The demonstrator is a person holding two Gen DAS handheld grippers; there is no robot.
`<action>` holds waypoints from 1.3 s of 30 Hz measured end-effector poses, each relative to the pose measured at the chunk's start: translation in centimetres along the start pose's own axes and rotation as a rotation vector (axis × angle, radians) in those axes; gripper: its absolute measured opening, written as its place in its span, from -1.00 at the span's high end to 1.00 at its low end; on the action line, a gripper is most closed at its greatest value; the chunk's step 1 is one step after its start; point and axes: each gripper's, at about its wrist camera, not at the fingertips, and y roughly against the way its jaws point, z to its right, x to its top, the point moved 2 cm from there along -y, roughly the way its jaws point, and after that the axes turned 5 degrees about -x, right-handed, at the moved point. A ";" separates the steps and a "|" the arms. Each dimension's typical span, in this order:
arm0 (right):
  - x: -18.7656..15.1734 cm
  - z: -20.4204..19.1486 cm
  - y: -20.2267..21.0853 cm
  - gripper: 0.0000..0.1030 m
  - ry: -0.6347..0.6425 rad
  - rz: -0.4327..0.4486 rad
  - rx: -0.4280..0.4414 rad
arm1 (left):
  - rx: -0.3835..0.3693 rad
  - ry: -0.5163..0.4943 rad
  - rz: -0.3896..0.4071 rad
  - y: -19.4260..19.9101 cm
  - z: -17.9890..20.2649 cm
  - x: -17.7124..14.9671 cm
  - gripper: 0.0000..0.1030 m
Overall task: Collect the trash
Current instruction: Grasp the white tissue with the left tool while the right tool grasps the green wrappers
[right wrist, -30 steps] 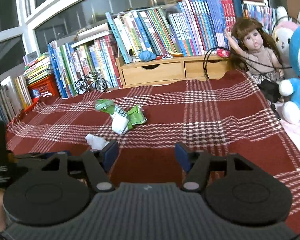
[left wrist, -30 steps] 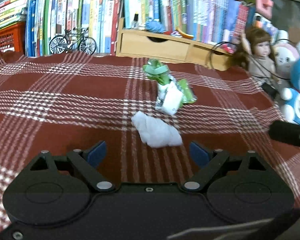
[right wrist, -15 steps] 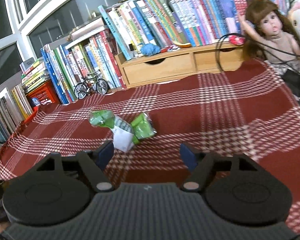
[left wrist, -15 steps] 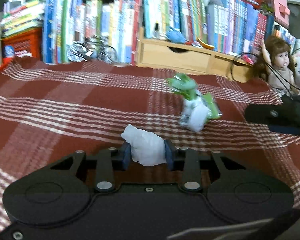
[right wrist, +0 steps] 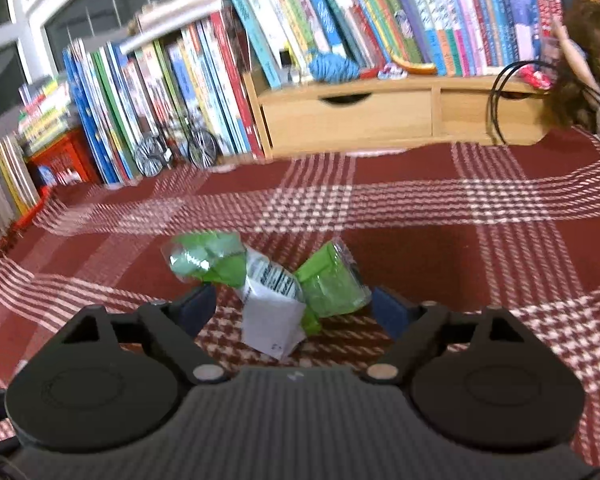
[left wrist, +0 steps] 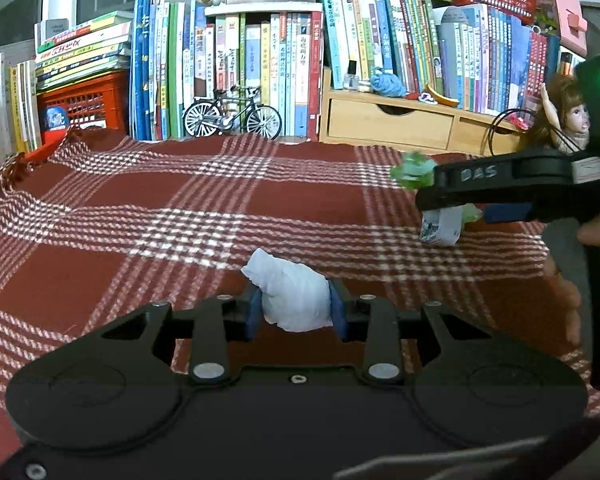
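since the earlier frames: left tongs (left wrist: 294, 312) closed from wide open onto the white tissue wad (left wrist: 290, 294), which lay loose on the plaid cloth (left wrist: 180, 200) a second ago; right tongs (right wrist: 290, 312) brought from well back on the cloth down to the green-and-white wrapper (right wrist: 268, 284).

left wrist view: blue pads (left wrist: 253, 312) pressed against both sides of the tissue wad, pinched near the front edge of the surface, roughly mid-width. whether lifted clear of the cloth or touching it: cannot tell. right tongs seen side-on at the right edge, over the wrapper (left wrist: 440, 226), part of a hand (left wrist: 562, 296) below.

right wrist view: right tongs spread wide, holding nothing; blue pads (right wrist: 198, 308) on either side of the crumpled wrapper, not touching it. wrapper resting on the cloth toward the right-hand side of the surface, well short of the back edge where the books (left wrist: 240, 72), toy bicycle (left wrist: 232, 114) and wooden drawer unit (right wrist: 400, 116) stand. picture blurred by motion.

progress, as a judgement: about midway. first piece of trash secured in the left tongs; second piece bracketed but not yet gripped. remaining: closing on the wrapper, lifting both pieces, carrying them to a bin. no bin or bag visible in either view, so drop-off point unknown. no further loose trash visible on the cloth.
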 end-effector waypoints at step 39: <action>-11.8 -0.4 20.8 0.20 0.103 0.085 0.192 | -0.115 -0.046 -0.001 14.7 1.4 -6.1 0.37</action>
